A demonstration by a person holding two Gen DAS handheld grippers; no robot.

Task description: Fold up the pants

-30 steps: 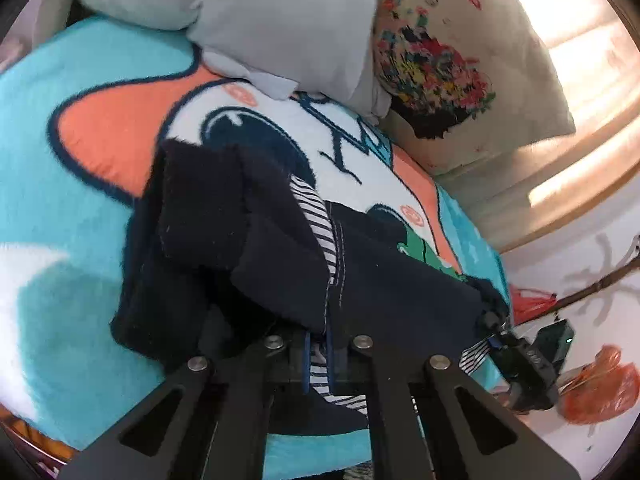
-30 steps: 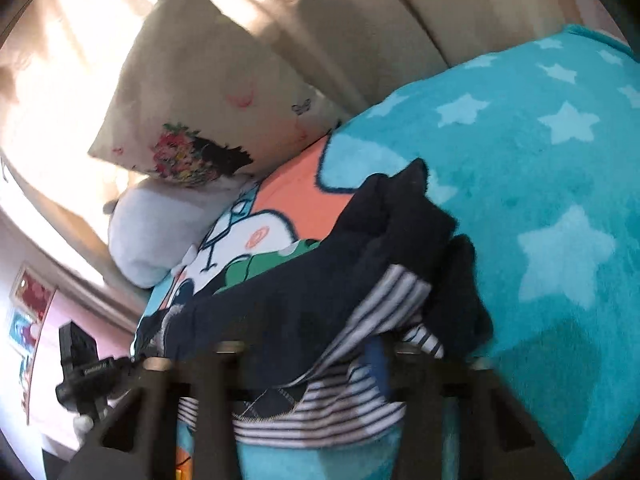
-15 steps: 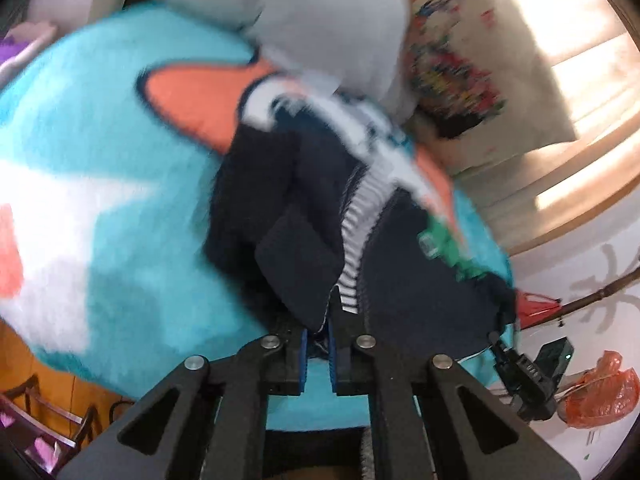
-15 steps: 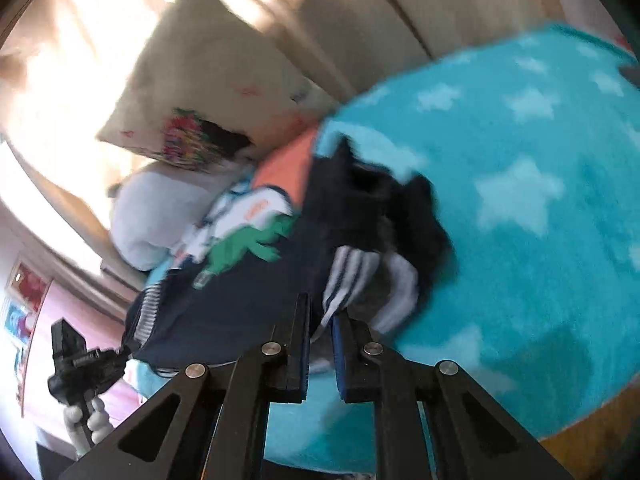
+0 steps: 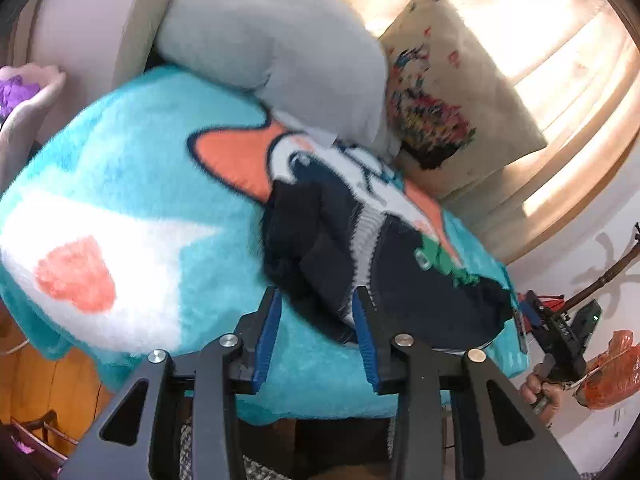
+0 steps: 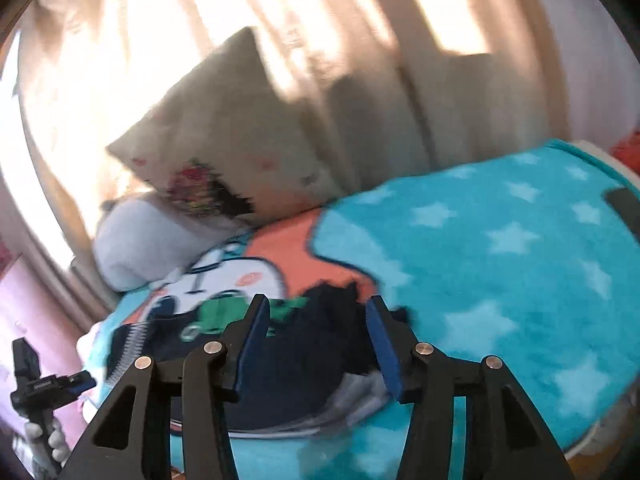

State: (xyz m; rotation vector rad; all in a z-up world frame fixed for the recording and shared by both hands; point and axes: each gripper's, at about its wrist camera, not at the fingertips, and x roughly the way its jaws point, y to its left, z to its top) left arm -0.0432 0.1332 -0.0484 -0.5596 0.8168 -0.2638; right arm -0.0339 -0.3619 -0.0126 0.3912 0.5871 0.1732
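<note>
The dark navy pants (image 5: pixel 416 280) with a striped grey lining are lying bunched on the turquoise star-patterned fleece blanket (image 5: pixel 132 184), near the bed's front edge. The left gripper (image 5: pixel 316 304) is spreading its jaws, the cloth lying loose between them. The right gripper (image 6: pixel 316 316) is likewise opening its jaws above the pants, pinching nothing.

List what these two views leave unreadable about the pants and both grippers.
- Pants, left wrist view: near edge hidden behind the left gripper, whose jaws are opening.
- Pants, right wrist view: folds lost to motion blur; the right gripper, opening, covers part.
- Fold neatness: unreadable in either view.
</note>
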